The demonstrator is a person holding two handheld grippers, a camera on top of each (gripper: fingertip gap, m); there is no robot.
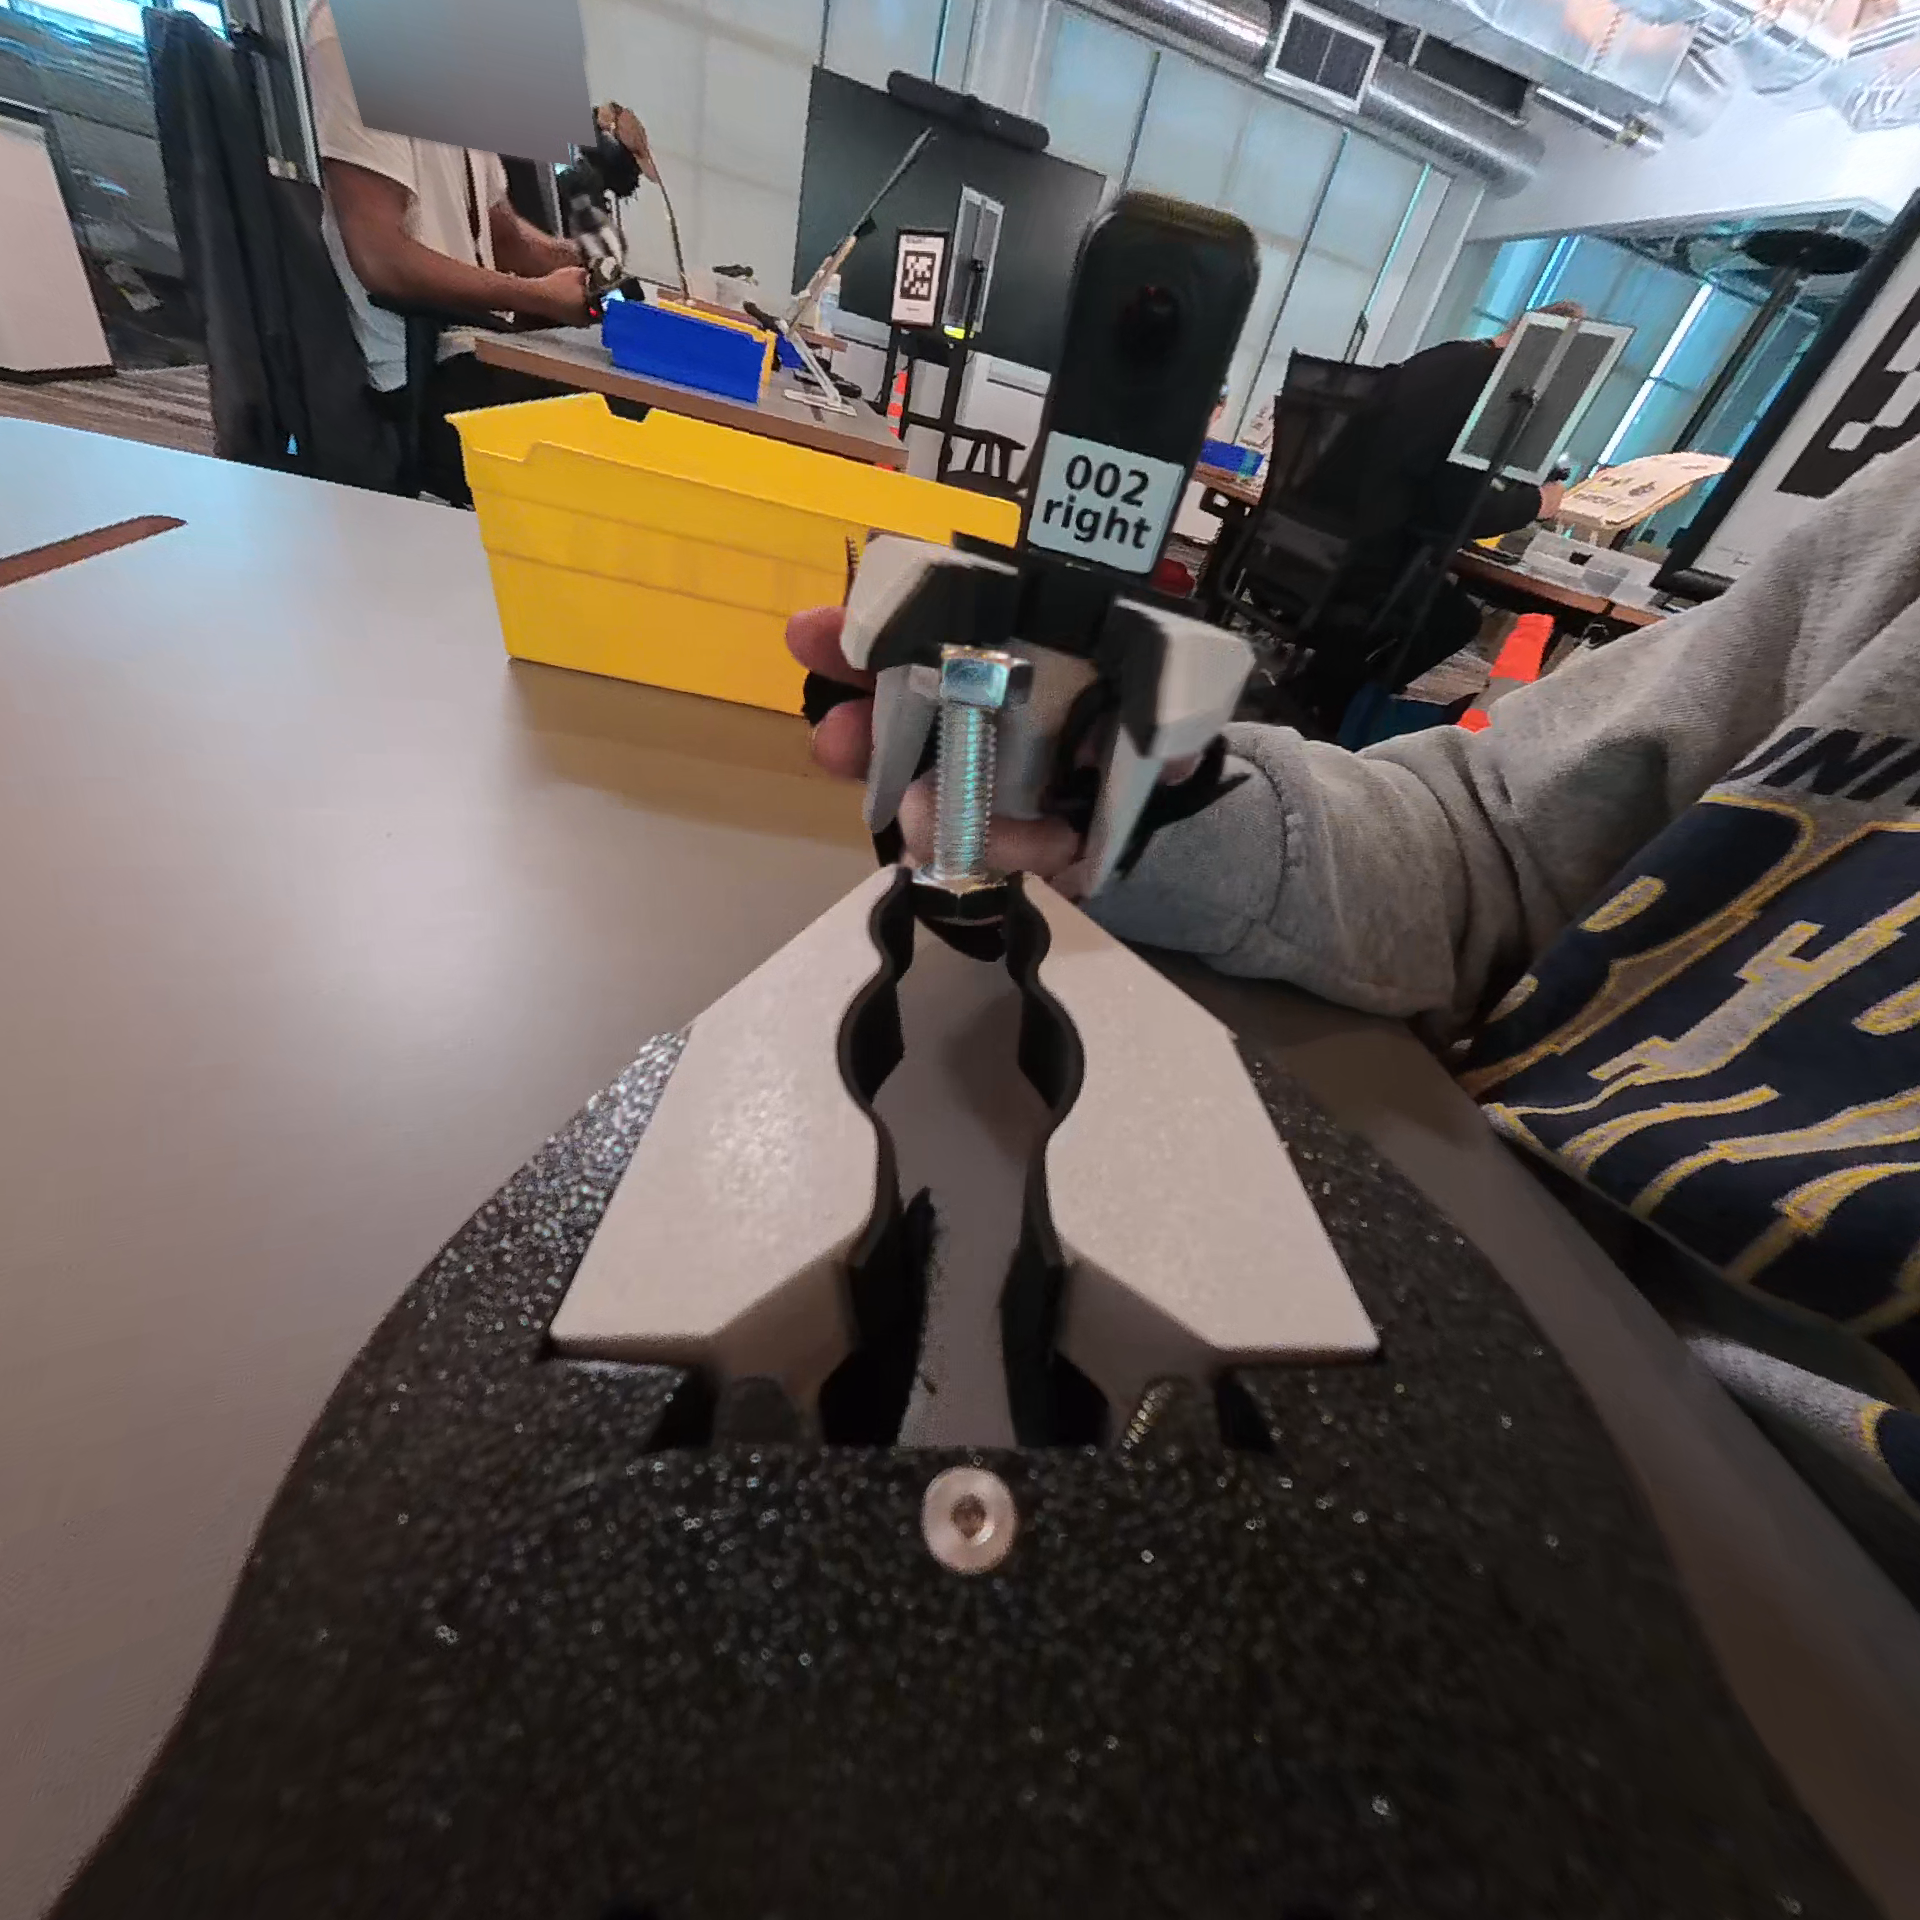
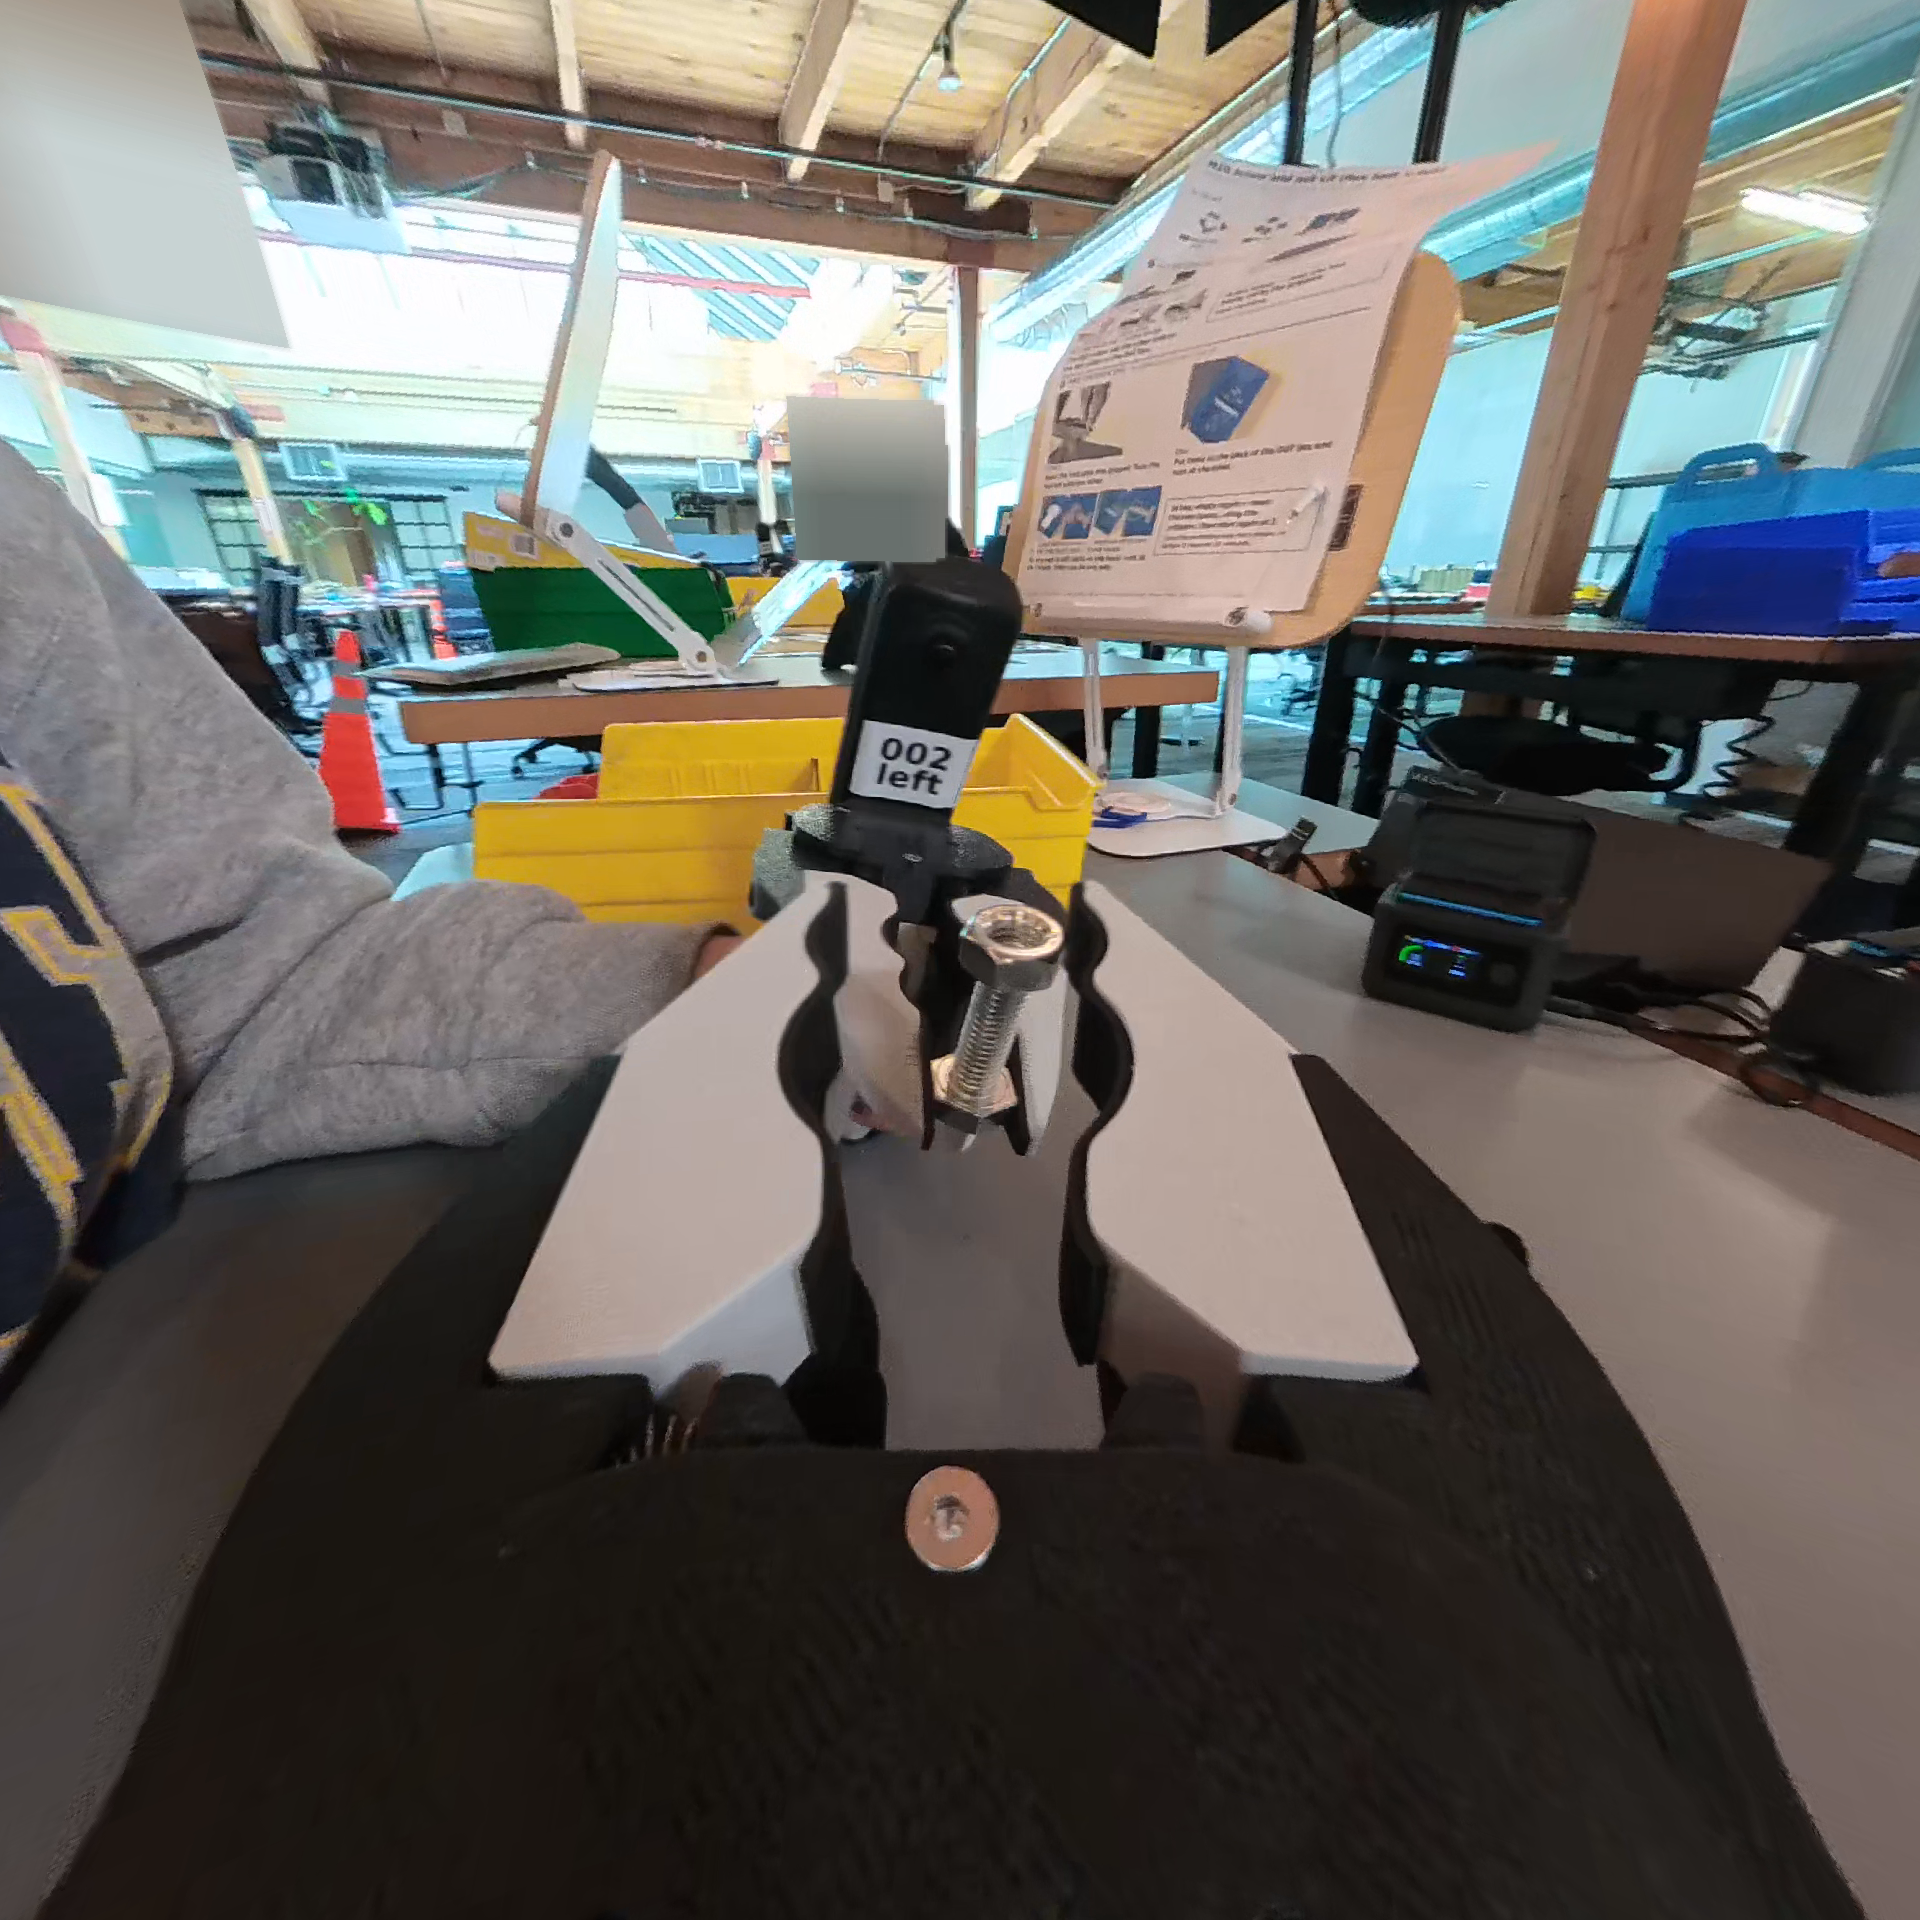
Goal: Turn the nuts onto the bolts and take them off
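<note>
A silver bolt (image 1: 964, 769) stands upright above the grey table (image 1: 312, 883), hex head (image 1: 982, 675) on top. My left gripper (image 1: 961, 896) is shut on the nut (image 1: 961, 881) at the bolt's lower end. My right gripper (image 1: 1013, 748) faces it. Its fingers are spread wide on either side of the bolt head without clamping it. In the right wrist view the right gripper (image 2: 956, 914) is open, and the head (image 2: 1010, 935) sits close to its right finger (image 2: 1195, 1091). The left gripper (image 2: 966, 1127) holds the nut (image 2: 966, 1086) below the bolt's shaft (image 2: 987, 1023).
A yellow bin (image 1: 644, 561) stands on the table just behind the grippers and also shows in the right wrist view (image 2: 675, 842). A small black device with a screen (image 2: 1455, 935) and cables lie at the right. A document stand (image 2: 1226, 436) is behind. A grey sleeve (image 1: 1403, 852) lies alongside. The grippers' ends are close to 5 cm from one another.
</note>
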